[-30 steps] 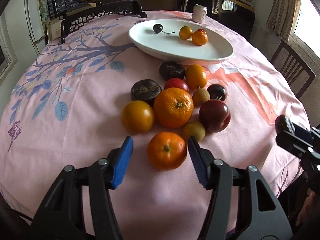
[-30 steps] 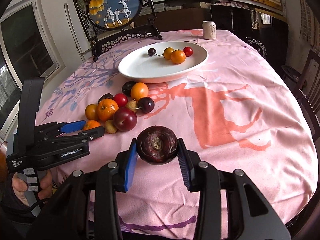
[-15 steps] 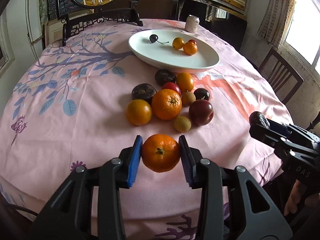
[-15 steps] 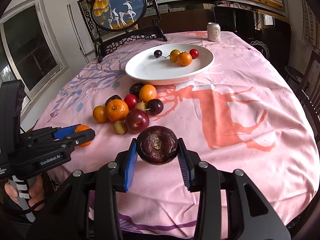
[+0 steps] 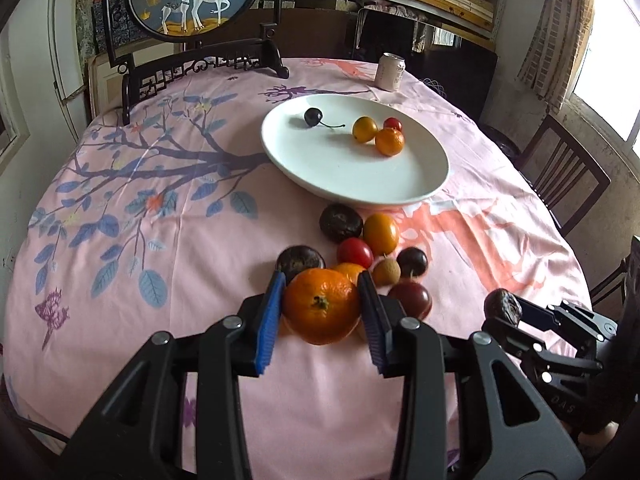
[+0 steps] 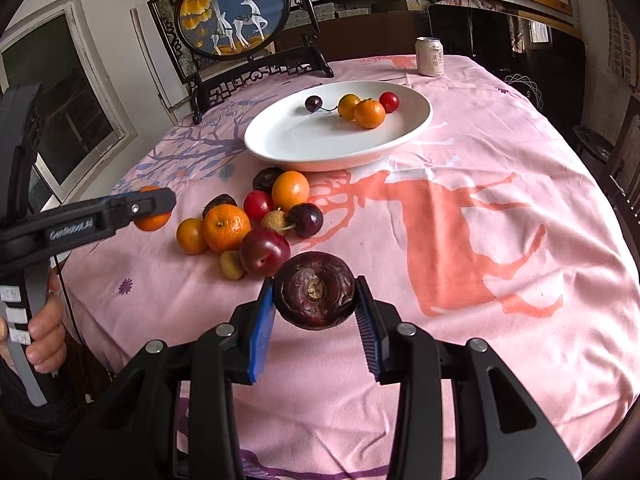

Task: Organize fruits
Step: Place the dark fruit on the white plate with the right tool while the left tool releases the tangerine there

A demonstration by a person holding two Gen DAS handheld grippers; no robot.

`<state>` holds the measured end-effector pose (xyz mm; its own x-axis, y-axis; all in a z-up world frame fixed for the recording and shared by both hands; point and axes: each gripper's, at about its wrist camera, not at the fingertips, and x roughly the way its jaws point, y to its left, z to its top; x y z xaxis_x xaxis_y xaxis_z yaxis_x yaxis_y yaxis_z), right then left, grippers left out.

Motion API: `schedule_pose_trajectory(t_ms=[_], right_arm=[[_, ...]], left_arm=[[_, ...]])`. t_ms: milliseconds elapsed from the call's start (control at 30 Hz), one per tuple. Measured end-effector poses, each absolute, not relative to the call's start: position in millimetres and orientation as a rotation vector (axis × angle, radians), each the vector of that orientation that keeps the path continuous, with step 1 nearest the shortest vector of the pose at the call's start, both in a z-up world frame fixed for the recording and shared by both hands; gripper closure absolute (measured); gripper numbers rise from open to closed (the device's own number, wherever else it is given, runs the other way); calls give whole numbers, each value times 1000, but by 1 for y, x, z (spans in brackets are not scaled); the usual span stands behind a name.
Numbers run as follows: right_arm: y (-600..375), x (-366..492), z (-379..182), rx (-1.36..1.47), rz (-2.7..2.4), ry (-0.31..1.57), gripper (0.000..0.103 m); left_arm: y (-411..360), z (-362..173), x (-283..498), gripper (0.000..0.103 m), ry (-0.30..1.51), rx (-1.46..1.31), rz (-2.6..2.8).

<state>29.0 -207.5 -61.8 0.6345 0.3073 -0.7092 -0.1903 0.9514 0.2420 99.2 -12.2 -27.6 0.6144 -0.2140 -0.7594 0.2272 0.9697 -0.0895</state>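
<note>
Clamping tangerine (image 5: 322, 306): left tongs (image 5: 322, 312), "GenRobot.AI"; right tongs (image 6: 316, 300) pinching mangosteen (image 6: 314, 289)

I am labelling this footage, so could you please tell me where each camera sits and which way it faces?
Left wrist: on the left hand-held gripper, facing forward over its mandarin toward the plate; the right hand-held gripper shows at right.
Right wrist: on the right hand-held gripper, facing forward over a dark fruit; the left hand shows.
Shared: plate, fruit pile, can.
</note>
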Motion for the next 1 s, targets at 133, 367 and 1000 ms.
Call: schedule_pose_trajectory(t_ms=[133, 367, 1000], right_arm=[[-210, 72, -32, 61, 273, 782, 64], [-225, 196, -27, -59, 183, 774, 64], [-234, 229, -28, -108, 115, 815, 49]], left_arm=[[-24, -6, 168, 65, 891, 44, -226], [-57, -15, 298, 65, 987, 47, -159], [-50, -5, 303, 48, 963, 3, -173]])
